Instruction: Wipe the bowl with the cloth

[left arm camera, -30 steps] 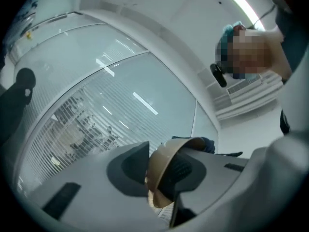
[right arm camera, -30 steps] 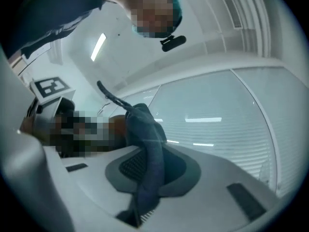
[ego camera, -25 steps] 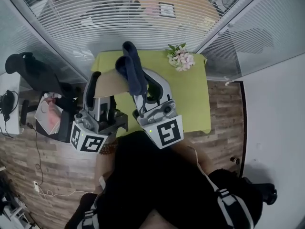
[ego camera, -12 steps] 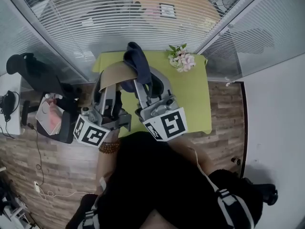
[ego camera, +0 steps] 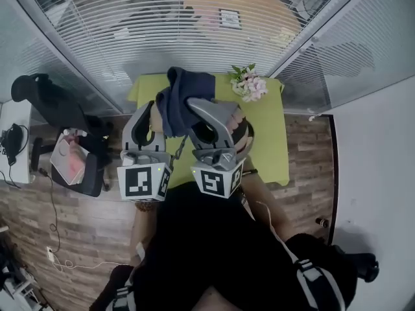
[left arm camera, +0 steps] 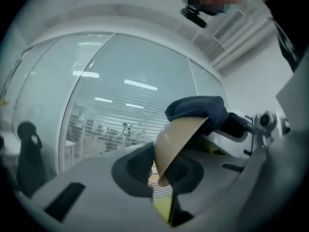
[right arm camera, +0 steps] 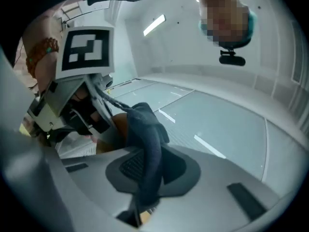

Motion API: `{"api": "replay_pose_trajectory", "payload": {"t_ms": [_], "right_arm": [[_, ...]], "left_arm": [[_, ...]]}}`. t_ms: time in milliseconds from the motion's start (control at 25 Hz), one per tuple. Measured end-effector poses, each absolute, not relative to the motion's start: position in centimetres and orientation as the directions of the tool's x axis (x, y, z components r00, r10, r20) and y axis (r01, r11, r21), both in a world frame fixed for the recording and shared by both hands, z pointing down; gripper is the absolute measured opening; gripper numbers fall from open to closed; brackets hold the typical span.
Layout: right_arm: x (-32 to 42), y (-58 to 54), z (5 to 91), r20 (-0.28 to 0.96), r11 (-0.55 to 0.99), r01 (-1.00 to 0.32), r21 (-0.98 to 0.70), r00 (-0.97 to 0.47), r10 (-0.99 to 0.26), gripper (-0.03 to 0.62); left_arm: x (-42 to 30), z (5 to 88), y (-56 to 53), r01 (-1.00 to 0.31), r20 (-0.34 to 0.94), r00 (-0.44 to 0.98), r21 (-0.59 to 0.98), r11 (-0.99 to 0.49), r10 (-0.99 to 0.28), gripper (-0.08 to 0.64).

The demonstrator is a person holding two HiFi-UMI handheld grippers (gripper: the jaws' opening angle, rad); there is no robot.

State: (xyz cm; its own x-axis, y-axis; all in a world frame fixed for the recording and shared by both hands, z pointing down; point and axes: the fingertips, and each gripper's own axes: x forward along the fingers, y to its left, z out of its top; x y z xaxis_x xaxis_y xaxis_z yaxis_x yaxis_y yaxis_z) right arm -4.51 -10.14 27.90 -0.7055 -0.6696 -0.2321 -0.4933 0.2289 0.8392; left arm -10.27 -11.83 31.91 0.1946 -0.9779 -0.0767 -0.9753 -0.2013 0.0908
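Observation:
In the left gripper view a tan bowl [left arm camera: 181, 141] is tilted on edge, its rim between the jaws of my left gripper [left arm camera: 161, 170]. These jaws have just been closing and now pinch that rim. A dark blue cloth [left arm camera: 198, 110] drapes over the bowl's upper edge. My right gripper [right arm camera: 145, 178] is shut on the cloth [right arm camera: 147, 144], which hangs between its pads, with the bowl [right arm camera: 113, 137] just behind. From the head, both grippers are raised side by side over the table: left gripper [ego camera: 152, 118], right gripper [ego camera: 194, 105]. The cloth [ego camera: 181, 99] covers the bowl.
A green table [ego camera: 262, 141] lies below the grippers, with a small bunch of flowers [ego camera: 248, 83] at its far right corner. A black chair [ego camera: 52, 99] stands to the left. Glass walls with blinds enclose the far side, and a round wooden table [ego camera: 240, 5] stands beyond them.
Both grippers have rolled, so their marker cubes now face the head camera. The left gripper has sunk a little. The cloth has swung across the bowl and now hides it from above.

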Motion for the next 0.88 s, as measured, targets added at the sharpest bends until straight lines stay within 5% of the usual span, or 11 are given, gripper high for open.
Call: {"api": "replay_pose_trajectory", "payload": {"t_ms": [400,640,880], "right_arm": [[-4.2,-9.1,25.8,-0.361,0.333,-0.665,0.668,-0.681,-0.637,0.055],[-3.9,-9.0,24.7,-0.396,0.433,-0.708,0.557,-0.685,-0.611,0.049],[-3.3,-10.1,25.0,-0.362,0.638,-0.726,0.257,-0.684,-0.633,0.051]], "left_arm": [[-10.4,30.9,-11.4,-0.713,-0.265,0.277,0.588,-0.383,-0.923,0.041],[-11.1,30.2,-10.8,-0.511,-0.380,0.255,0.728,-0.457,-0.889,0.049],[-10.7,30.8,-11.1,-0.288,-0.441,0.256,0.814,-0.504,-0.860,0.049]]}}
